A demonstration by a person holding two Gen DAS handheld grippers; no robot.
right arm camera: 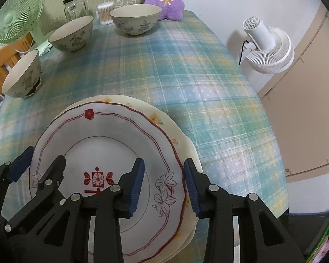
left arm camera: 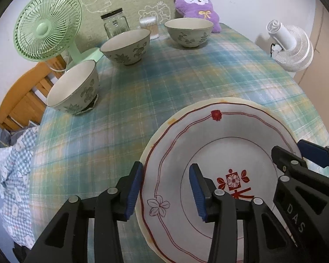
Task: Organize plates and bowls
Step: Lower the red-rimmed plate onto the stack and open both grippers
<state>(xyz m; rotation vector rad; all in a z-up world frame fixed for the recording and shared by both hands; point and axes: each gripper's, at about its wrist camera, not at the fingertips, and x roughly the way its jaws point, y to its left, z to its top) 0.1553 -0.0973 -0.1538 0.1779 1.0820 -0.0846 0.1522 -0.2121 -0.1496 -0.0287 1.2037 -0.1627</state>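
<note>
**Straddling the plate stack, both grippers open**

Straddling opposite rims of the red-patterned plate [left arm camera: 219, 153], the left gripper [left arm camera: 165, 191] and right gripper [right arm camera: 163, 185] stand wide open, gripping nothing. It lies on a cream plate [right arm camera: 164, 118] near the table's front edge. Three floral bowls [left arm camera: 126, 46] stand empty at the far left. A plaid tablecloth [left arm camera: 164, 83] covers the table. Behind: green fan [left arm camera: 47, 25], glass jar [left arm camera: 116, 23], purple plush [left arm camera: 196, 8].
</note>
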